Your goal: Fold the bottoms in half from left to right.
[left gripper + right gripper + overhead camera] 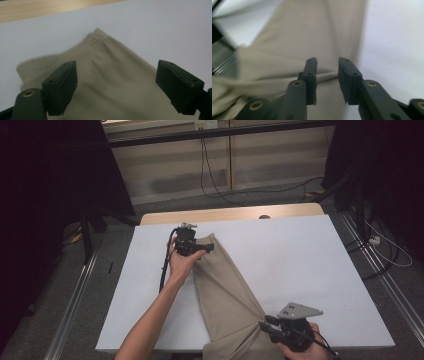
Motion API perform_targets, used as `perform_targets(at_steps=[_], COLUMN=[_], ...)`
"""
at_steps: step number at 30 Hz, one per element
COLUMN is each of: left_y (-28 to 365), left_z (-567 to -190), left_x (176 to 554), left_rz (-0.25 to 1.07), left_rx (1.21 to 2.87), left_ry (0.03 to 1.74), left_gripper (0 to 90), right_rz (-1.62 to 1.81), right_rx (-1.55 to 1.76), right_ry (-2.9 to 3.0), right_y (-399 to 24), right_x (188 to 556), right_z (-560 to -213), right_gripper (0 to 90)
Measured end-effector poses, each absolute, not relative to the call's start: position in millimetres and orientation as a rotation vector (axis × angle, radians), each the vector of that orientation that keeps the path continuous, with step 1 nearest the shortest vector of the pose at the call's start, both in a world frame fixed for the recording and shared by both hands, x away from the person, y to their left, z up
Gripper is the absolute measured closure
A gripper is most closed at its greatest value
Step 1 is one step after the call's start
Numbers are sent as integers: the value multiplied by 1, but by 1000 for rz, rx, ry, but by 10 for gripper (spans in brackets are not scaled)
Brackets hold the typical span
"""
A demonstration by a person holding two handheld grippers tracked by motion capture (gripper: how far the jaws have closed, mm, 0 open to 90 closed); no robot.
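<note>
My left gripper (116, 87) stood wide open over the ribbed end of the beige cloth (225, 285), gripping nothing. My right gripper (327, 80) was open only narrowly, cloth between its jaws but not pinched. The cloth lay diagonally across the white table (300, 260), one end drooping over the near edge.
</note>
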State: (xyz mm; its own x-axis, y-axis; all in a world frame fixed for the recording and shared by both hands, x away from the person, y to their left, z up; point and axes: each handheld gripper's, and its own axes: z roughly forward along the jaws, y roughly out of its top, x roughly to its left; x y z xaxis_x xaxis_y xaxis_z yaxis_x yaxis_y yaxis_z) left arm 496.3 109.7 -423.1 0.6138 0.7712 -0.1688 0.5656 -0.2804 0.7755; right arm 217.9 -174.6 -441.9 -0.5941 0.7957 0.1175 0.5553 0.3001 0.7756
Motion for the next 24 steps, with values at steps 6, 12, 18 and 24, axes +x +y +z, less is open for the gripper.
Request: perform_targets(at_steps=[6,12,18,24], left_y=[129,147,137,126], left_z=[-436,-447,-463,-468], left_x=[448,405,392,390], left_rz=[255,270,305,399], left_rx=[2010,2092,2154,2159], left_ry=[1025,995,951,941], left_gripper=[180,180,161,122], right_rz=[1227,1147,1113,1125], right_rx=[1027,922,873,927], right_ry=[2451,2531,2492,2504], right_y=[-138,-119,-119,-127], right_x=[202,207,204,202], right_z=[-448,-464,-467,-464], right_gripper=[707,603,716,899])
